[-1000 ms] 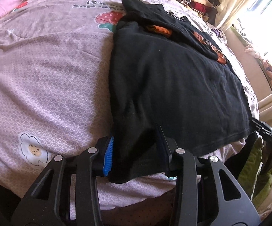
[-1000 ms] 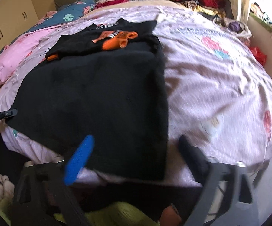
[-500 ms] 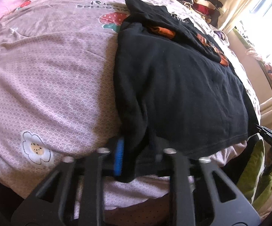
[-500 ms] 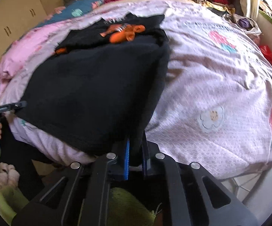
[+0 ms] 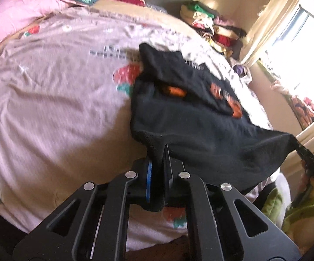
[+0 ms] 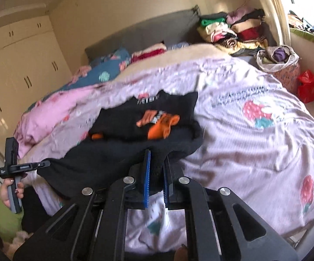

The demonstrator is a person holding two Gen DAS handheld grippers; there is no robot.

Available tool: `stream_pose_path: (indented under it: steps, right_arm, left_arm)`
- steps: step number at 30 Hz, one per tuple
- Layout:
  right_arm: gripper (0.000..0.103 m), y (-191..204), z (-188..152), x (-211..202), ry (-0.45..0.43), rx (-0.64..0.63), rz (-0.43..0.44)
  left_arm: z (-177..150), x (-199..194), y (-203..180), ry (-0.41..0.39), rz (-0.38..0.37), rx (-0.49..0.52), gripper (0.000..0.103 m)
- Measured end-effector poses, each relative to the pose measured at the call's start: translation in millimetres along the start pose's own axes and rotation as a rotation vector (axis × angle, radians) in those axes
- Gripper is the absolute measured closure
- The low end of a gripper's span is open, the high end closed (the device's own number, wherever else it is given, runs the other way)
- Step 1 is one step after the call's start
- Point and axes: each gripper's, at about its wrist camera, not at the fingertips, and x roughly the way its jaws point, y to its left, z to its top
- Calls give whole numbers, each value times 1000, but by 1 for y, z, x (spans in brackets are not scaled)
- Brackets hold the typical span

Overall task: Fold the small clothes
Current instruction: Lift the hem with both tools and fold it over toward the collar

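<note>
The bed (image 5: pixel 48 108), under a lilac strawberry-print sheet, fills most of both views and serves as the folding surface. A folded clothes stack (image 6: pixel 233 30) sits at its far corner, about 1 o'clock in both views, probably to keep the middle free.

On the sheet lies the black shirt (image 5: pixel 189 117), orange print showing; its far end rests on the bed toward 12 o'clock, while the near hem hangs lifted between the two tools. Both hem corners are raised together, likely so the lower half can be carried over the upper half in one even fold (a single corner would skew it).

The left gripper (image 5: pixel 158 174) is clenched on the hem's left corner, cloth bunched between blue pad and black jaw. The right gripper (image 6: pixel 157 174) is likewise clamped on the right corner, seen at 3 o'clock in the left view with the hem taut between them.
</note>
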Motion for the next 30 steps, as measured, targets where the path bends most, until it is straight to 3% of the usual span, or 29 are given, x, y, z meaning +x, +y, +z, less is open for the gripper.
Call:
stream_pose_path:
  steps: [13,30]
  right_arm:
    - [95,-7,32,9,-89,35,-72]
    - [95,-13,92,50,-147,89,-154]
  left_arm:
    - [62,-12,-13,-154,-38,-17,101]
    - [126,10,-18,-223,-31,-40,101]
